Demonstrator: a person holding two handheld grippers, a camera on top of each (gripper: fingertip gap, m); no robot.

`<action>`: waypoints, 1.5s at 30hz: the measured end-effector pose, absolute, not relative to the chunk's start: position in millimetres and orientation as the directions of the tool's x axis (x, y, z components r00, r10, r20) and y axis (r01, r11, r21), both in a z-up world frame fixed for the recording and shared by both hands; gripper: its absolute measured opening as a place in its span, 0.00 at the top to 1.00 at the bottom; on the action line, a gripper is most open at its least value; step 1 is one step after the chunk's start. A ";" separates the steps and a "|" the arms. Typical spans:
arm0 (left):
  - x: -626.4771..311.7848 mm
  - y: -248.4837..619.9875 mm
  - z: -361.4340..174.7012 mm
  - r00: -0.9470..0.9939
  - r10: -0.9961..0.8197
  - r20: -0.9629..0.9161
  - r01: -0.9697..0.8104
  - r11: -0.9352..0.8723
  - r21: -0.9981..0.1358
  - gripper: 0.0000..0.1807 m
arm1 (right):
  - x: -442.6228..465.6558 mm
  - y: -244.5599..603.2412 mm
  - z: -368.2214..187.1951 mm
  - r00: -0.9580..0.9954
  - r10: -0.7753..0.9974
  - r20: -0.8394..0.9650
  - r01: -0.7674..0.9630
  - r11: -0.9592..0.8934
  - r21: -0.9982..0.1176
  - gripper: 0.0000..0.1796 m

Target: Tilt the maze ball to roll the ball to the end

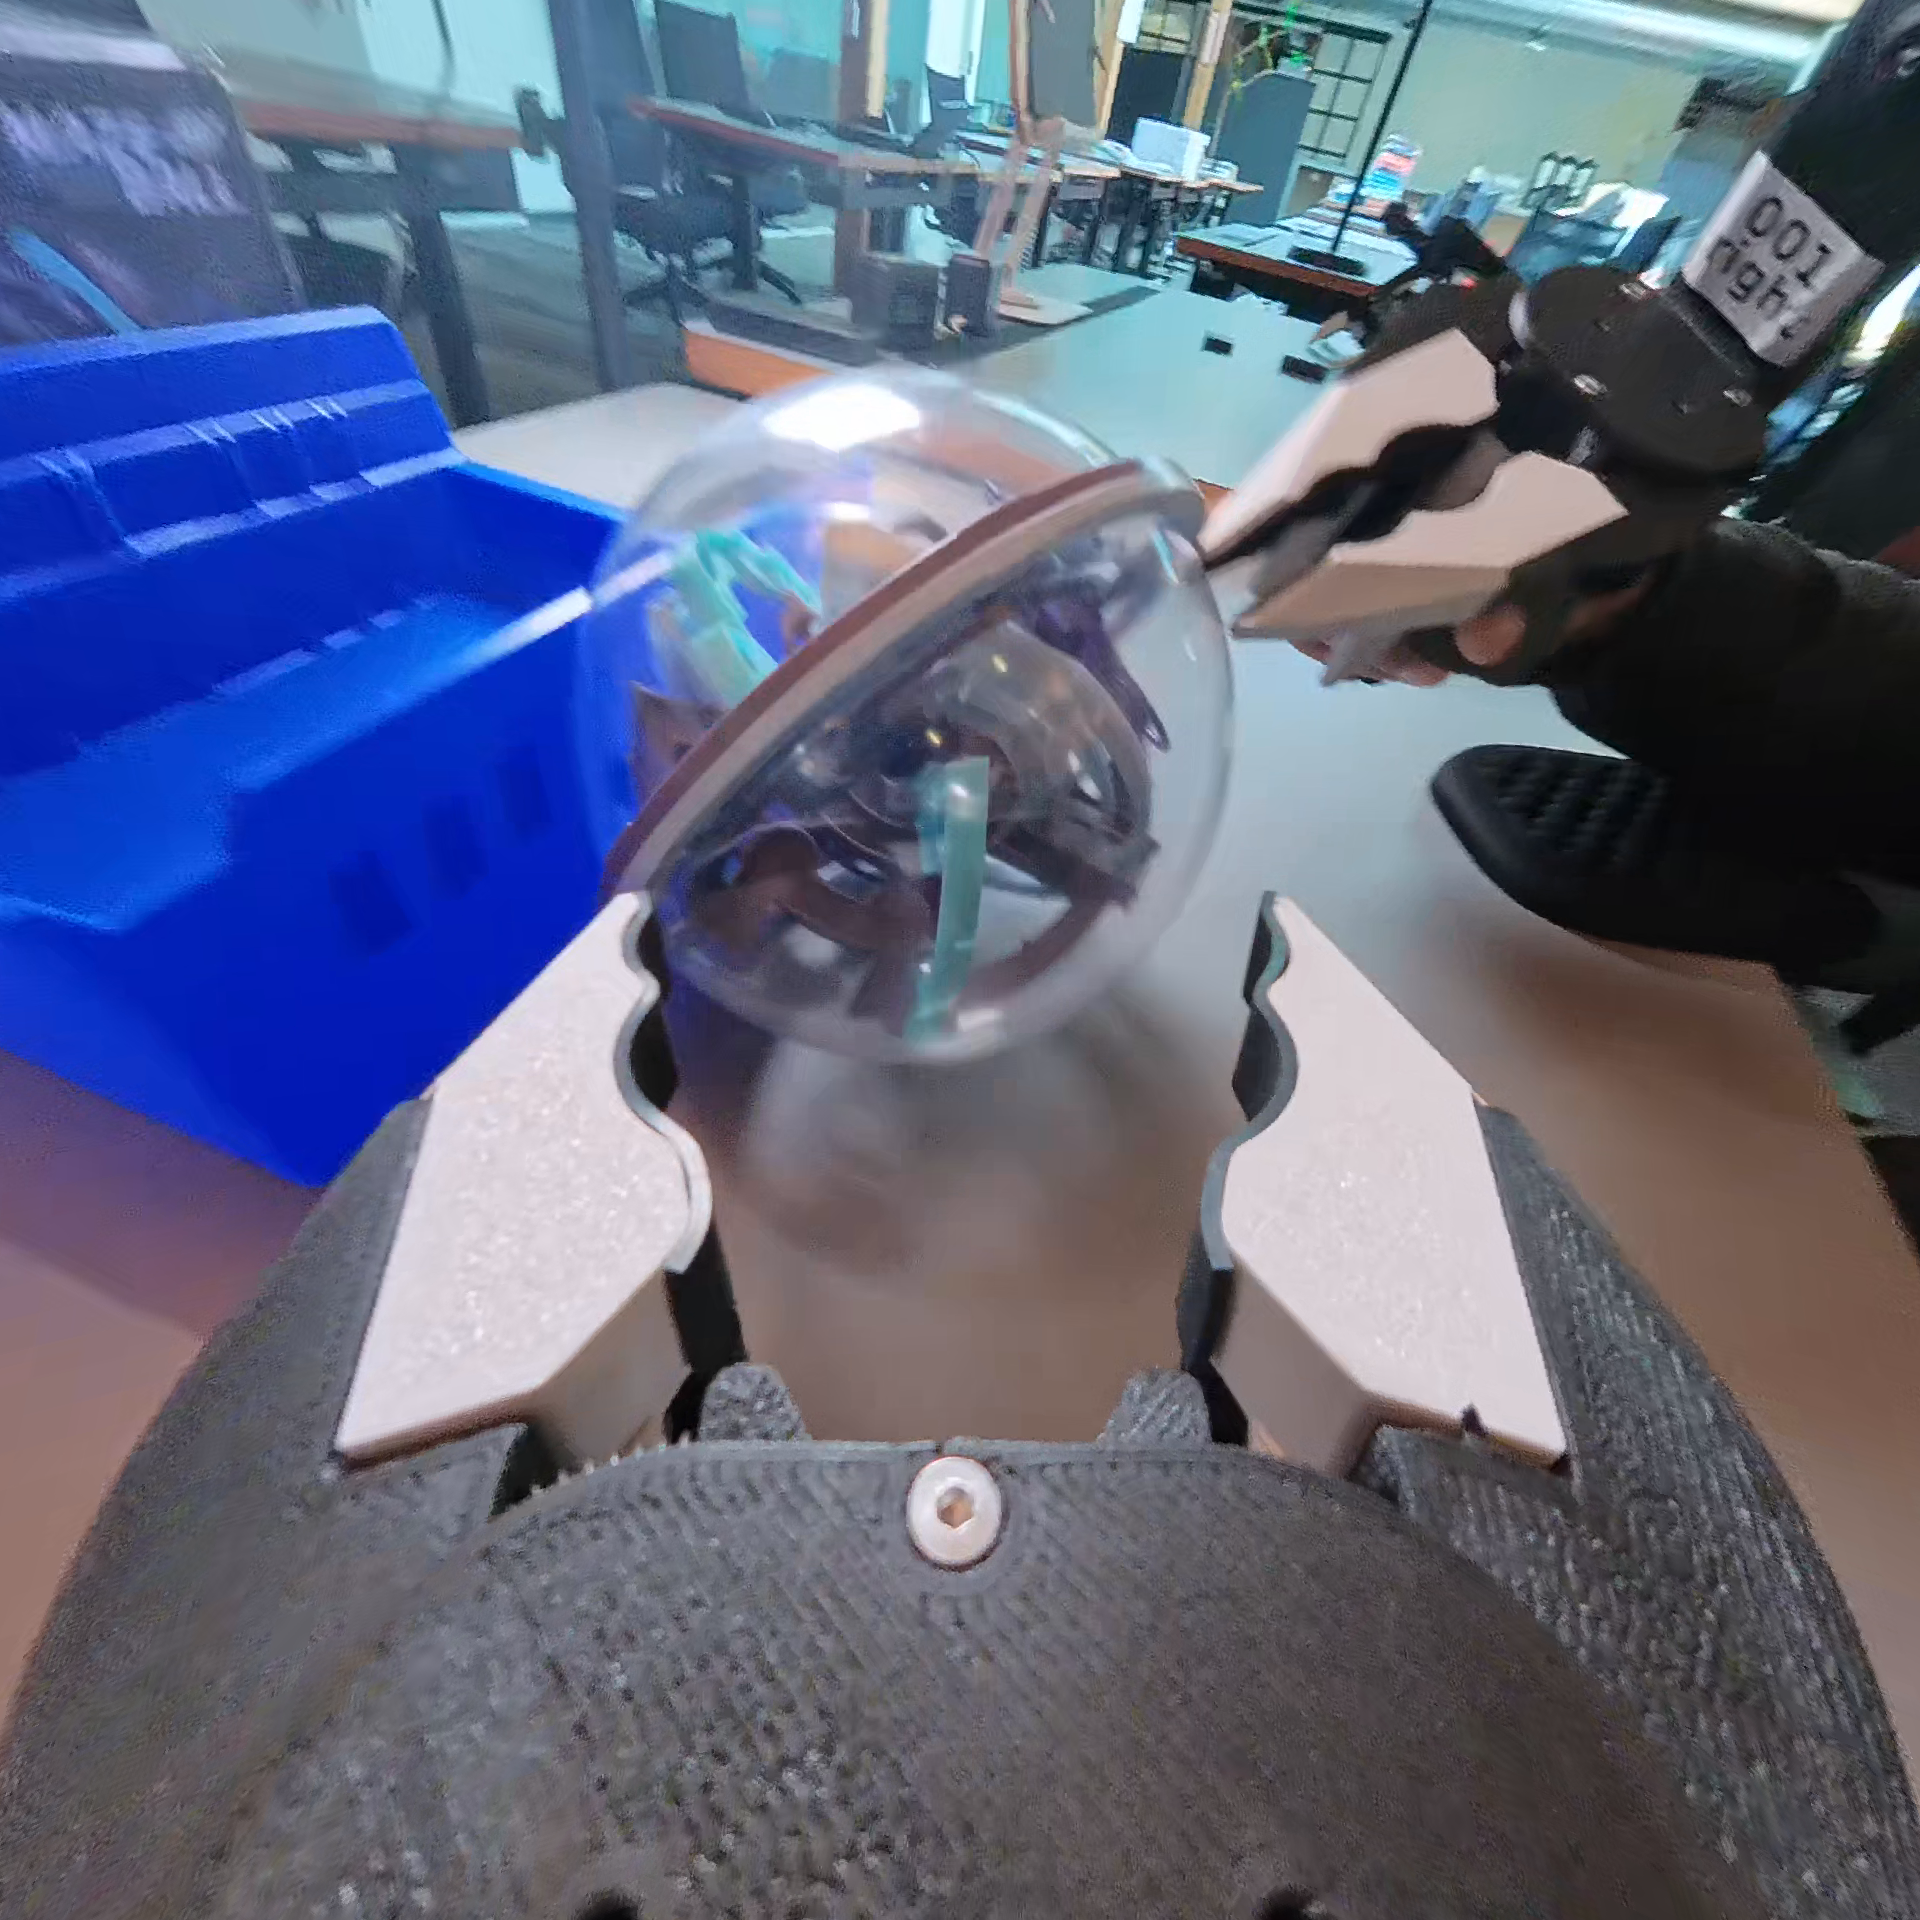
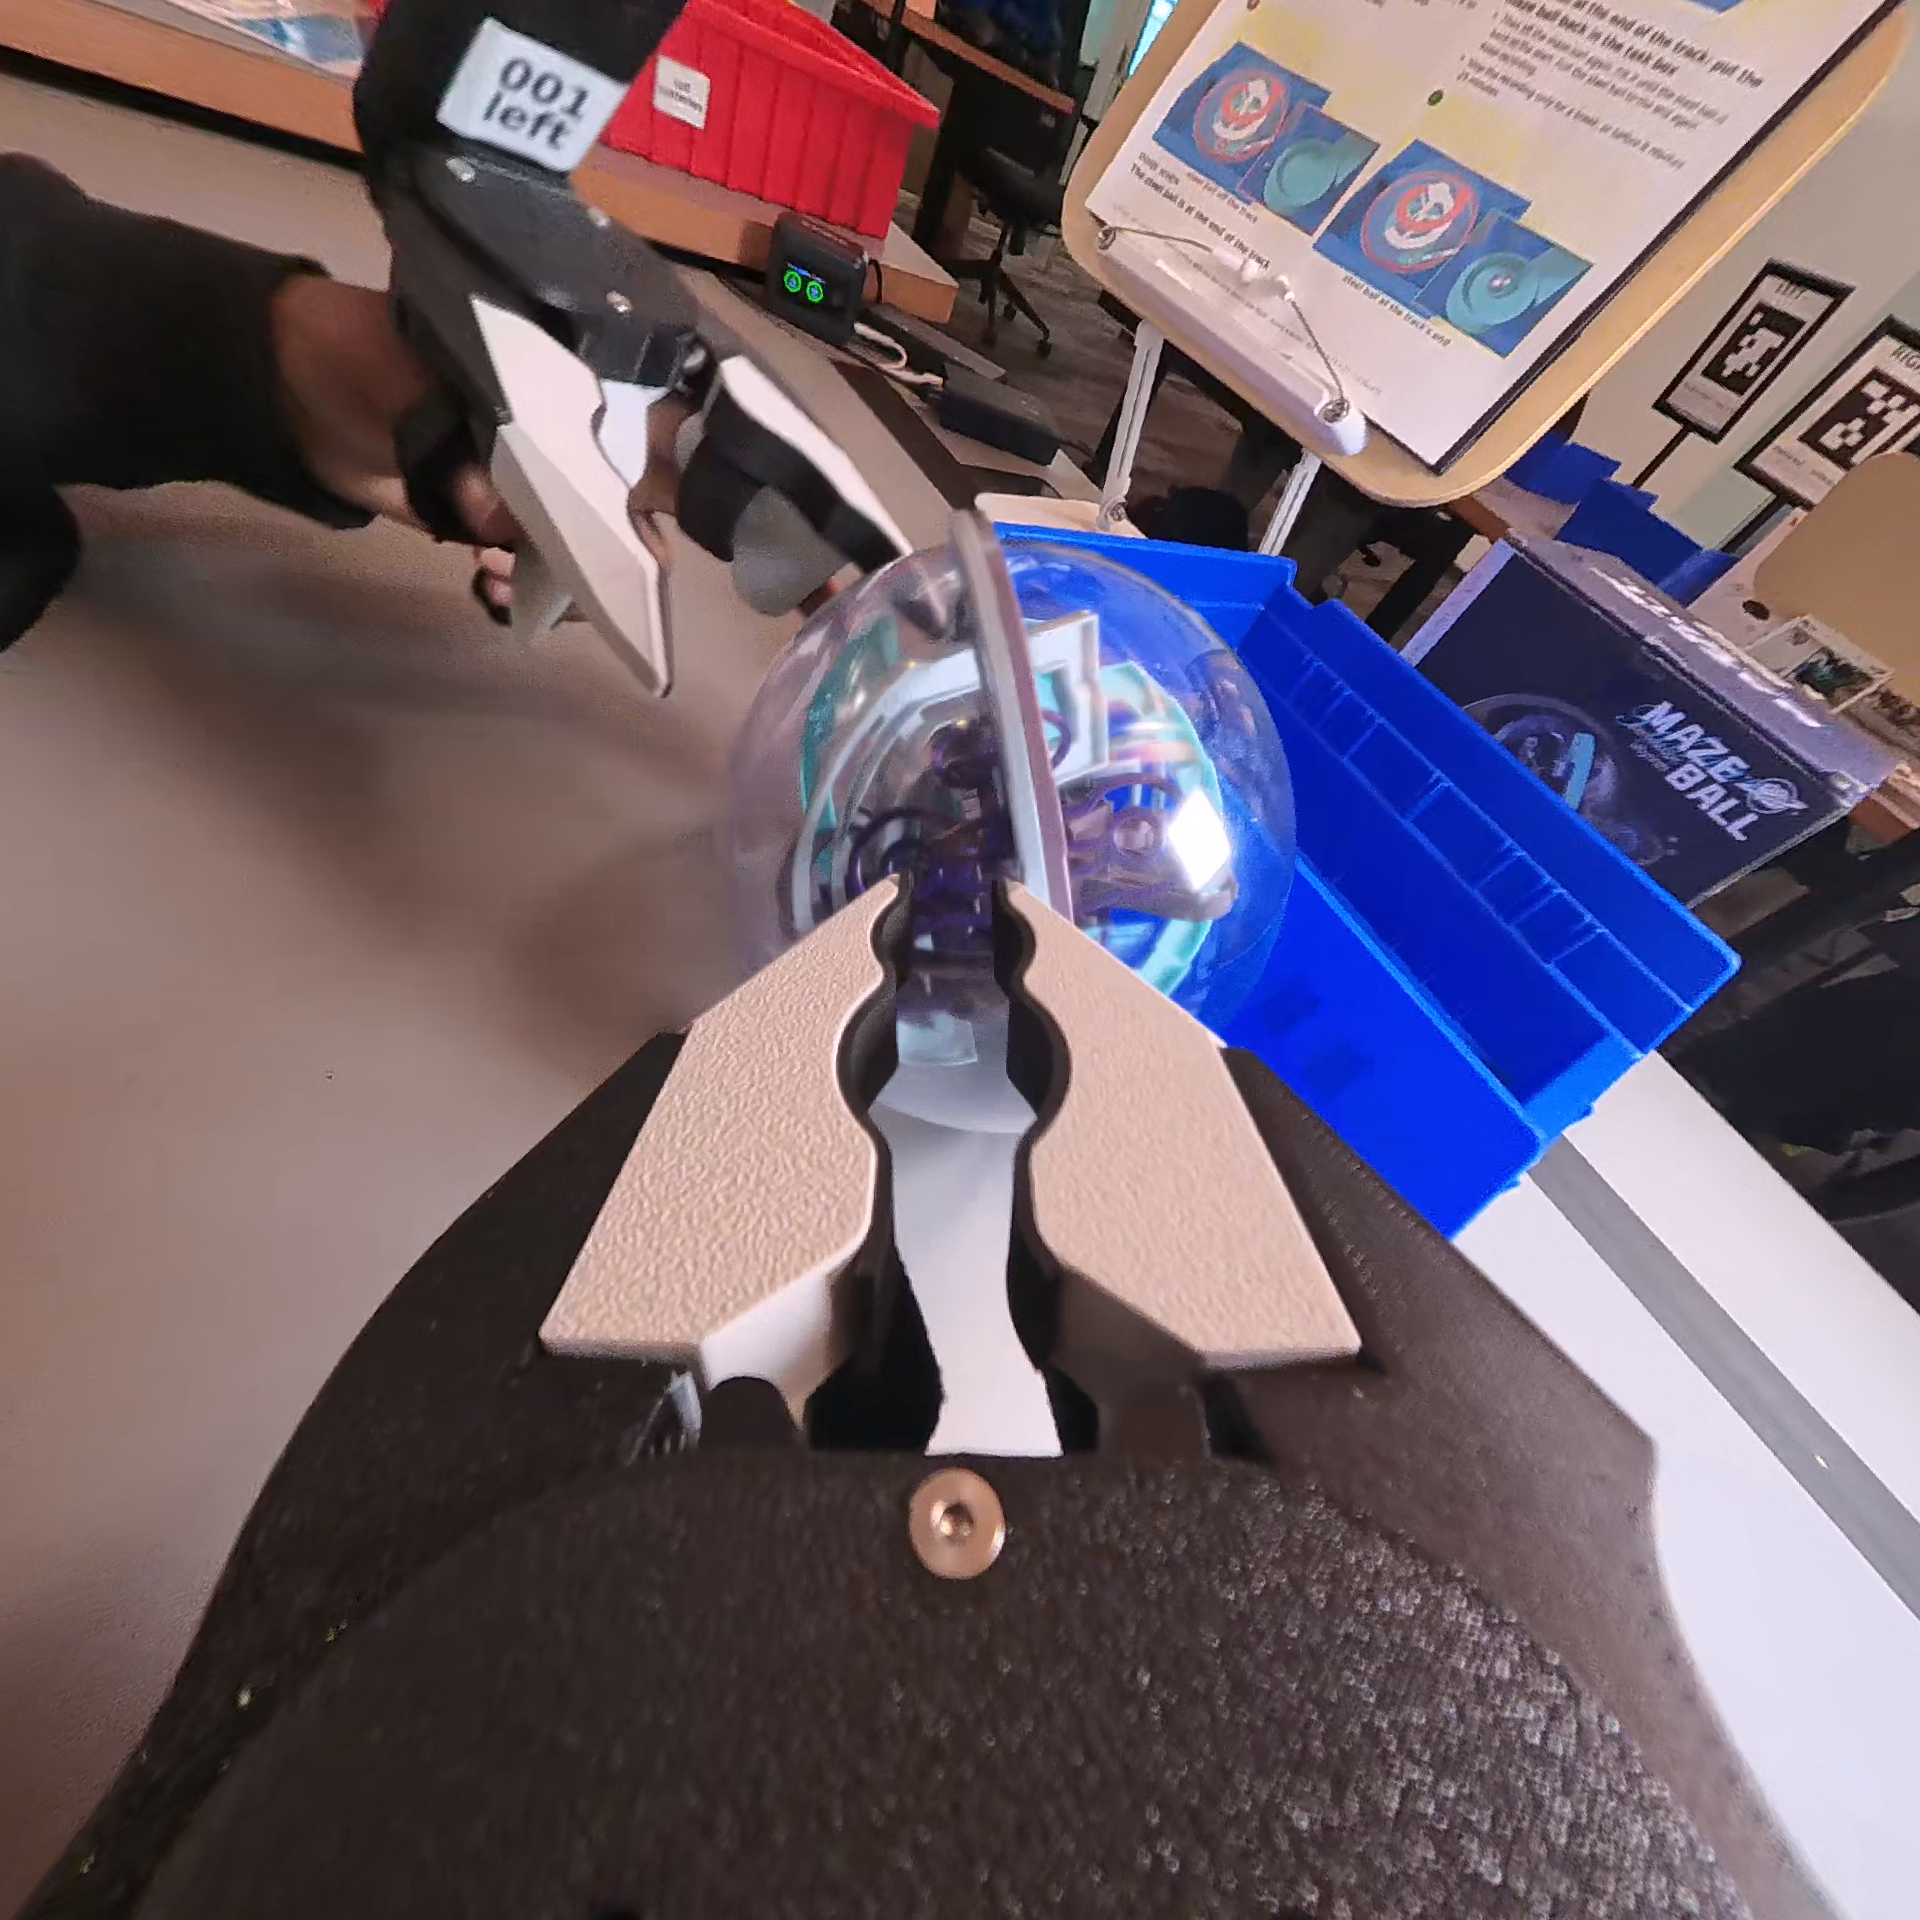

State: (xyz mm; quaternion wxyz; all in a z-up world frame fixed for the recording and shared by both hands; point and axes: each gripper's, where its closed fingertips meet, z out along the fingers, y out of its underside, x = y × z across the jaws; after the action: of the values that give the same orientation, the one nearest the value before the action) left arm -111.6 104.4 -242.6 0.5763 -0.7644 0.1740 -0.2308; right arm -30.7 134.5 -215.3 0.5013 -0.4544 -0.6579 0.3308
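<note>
Left wrist view: left gripper (image 1: 951, 935) jaws wide apart, nothing between them; left fingertip sits right at the maze ball (image 1: 920, 717) ring edge, contact unclear. Clear sphere is raised off the tabletop (image 1: 1351, 987), ring tilted diagonally, motion-blurred. Right gripper (image 1: 1226, 592) comes in from upper right, jaws narrow, pinching the ring's rim. Blue bin (image 1: 260, 727) just left of and behind the sphere; its inside looks bare, its left part cut off. Small steel ball inside can't be made out.

Right wrist view: right gripper (image 2: 951, 894) jaws nearly closed on the maze ball (image 2: 1018, 790) ring. Left gripper (image 2: 790, 613) at upper left, jaws spread, one tip behind the sphere. Blue bin (image 2: 1455, 883) close behind on the right, dark box (image 2: 1662, 748) beyond it, instruction board (image 2: 1455, 208) above, red bin (image 2: 790, 125) far back.
</note>
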 end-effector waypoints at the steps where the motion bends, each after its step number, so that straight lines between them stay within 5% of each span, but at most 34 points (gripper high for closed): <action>1: -115.7 108.2 -240.7 0.838 -0.533 0.118 -0.033 -0.265 -0.964 0.37 | -31.4 132.9 -216.5 -0.088 0.929 0.359 0.265 0.369 -0.891 0.93; 14: -126.5 111.8 -256.1 0.744 -0.668 0.017 -0.208 -0.256 -0.944 0.29 | -40.1 144.9 -228.0 -0.131 0.939 0.319 0.254 0.343 -0.904 0.83; 23: -137.3 78.9 -251.0 0.695 -0.711 0.102 -0.083 -0.221 -0.972 0.43 | -35.0 150.1 -240.9 -0.239 0.957 0.163 0.293 0.231 -0.928 0.64; 28: -144.1 98.0 -259.9 0.622 -0.730 0.281 0.056 -0.317 -0.947 0.31 | -38.5 150.6 -246.2 -0.276 0.950 0.146 0.314 0.233 -0.921 0.65; 45: -133.2 99.5 -272.2 0.648 -0.637 0.417 0.133 -0.445 -0.886 0.30 | -56.4 152.6 -241.4 -0.264 0.964 0.006 0.287 0.085 -0.954 0.67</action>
State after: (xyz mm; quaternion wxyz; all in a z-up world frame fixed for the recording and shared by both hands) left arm -133.2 99.5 -272.2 0.4999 -0.7578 0.1665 -0.3850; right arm -56.4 152.6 -241.4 0.3609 -0.4875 -0.6420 0.4690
